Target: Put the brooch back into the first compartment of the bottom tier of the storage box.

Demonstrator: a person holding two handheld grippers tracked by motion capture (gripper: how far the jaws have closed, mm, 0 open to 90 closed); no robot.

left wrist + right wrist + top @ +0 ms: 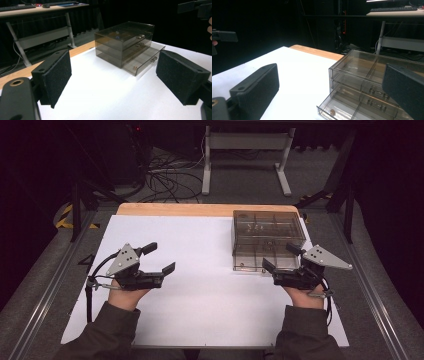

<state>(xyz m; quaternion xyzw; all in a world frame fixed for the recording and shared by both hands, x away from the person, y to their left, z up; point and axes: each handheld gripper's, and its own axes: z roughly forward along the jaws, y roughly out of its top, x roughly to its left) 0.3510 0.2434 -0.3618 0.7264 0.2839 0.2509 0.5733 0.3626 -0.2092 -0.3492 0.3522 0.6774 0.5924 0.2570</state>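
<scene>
A lab — dark curtained walls, loose black floor cables, a white-legged desk bearing a keyboard.

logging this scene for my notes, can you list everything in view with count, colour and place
drawer organiser: 1, smoky clear plastic, three tiers, far right of the white sheet
bottom drawer: 1, clear, pulled out toward the person, with a small brass-coloured knob on its front
white sheet: 1, white, covering the table
table: 1, light wood, edge showing at the far side
desk frame: 1, white, on the floor beyond the table
cables: several, black, on the floor behind
left gripper: 1, black, open, holding nothing, left side
right gripper: 1, black, open, at the organiser's near edge
sleeves: 2, dark olive, bottom edge
</scene>
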